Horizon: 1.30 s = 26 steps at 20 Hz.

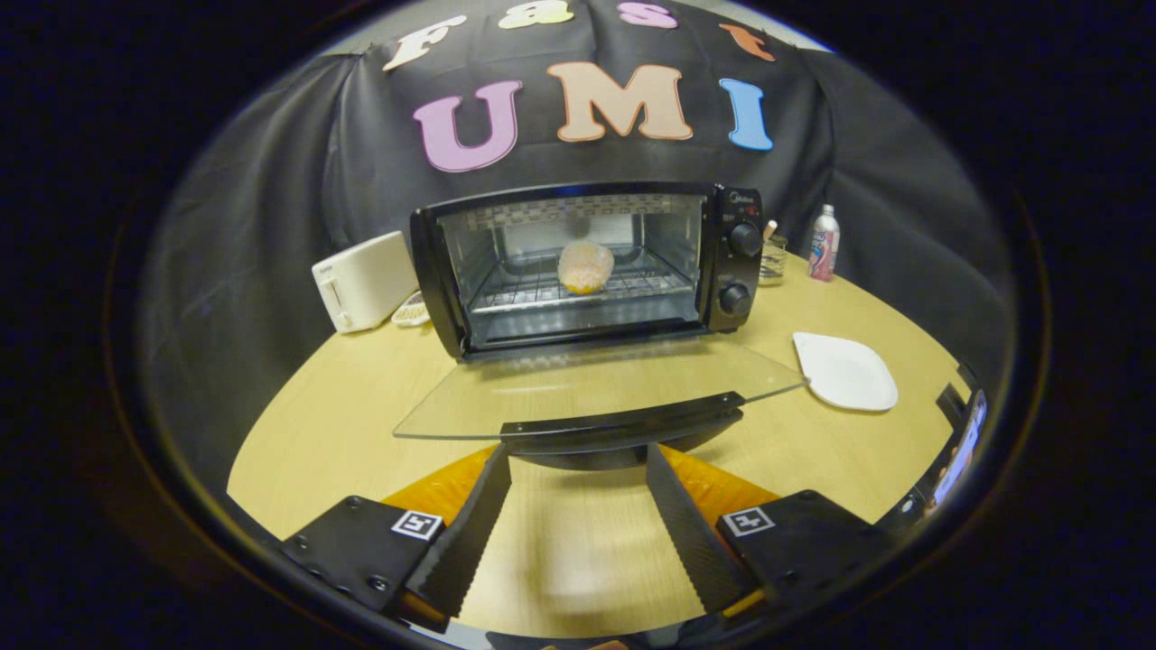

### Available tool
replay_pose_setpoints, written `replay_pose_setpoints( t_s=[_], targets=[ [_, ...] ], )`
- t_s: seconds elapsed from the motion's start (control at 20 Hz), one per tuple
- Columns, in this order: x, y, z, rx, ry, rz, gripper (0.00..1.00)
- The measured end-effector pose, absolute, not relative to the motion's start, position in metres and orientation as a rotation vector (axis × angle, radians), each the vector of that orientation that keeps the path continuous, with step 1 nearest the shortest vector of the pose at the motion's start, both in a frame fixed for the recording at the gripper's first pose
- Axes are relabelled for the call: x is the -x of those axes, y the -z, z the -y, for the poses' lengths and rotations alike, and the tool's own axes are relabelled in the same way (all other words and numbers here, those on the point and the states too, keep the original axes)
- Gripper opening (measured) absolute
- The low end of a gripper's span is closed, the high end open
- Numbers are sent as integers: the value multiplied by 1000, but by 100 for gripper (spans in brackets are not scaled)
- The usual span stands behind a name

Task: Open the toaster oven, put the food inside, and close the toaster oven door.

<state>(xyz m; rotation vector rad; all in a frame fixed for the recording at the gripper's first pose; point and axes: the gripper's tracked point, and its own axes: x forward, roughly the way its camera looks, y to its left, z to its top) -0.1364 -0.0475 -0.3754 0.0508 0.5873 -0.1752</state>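
Looking in, I see the food already on the rack inside the toaster oven — the glass door still hangs down. My gripper is spread apart, empty, just under the door handle — only closing is left.

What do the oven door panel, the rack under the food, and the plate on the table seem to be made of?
Door panel: clear glass, since the table shows through it, with a dark, likely plastic handle.
Rack: thin shiny wire, probably plated steel.
Plate: matte white, ceramic or plastic; cannot tell.
The tool is open below the handle.
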Motion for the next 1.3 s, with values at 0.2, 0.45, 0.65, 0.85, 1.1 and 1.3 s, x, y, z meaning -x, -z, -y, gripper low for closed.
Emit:
replay_pose_setpoints(
  t_s=[0.2, 0.45, 0.65, 0.85, 1.1, 1.3],
  targets=[
    [125, 354, 43, -24, 158, -523, 97],
    [87, 298, 20, -71, 77, -353, 97],
    [58, 279, 19, -121, 58, -295, 97],
    [31, 279, 25, -132, 60, -290, 97],
    [24, 277, 29, -102, 44, -288, 97],
    [56, 267, 58, -69, 134, -266, 97]
  ],
)
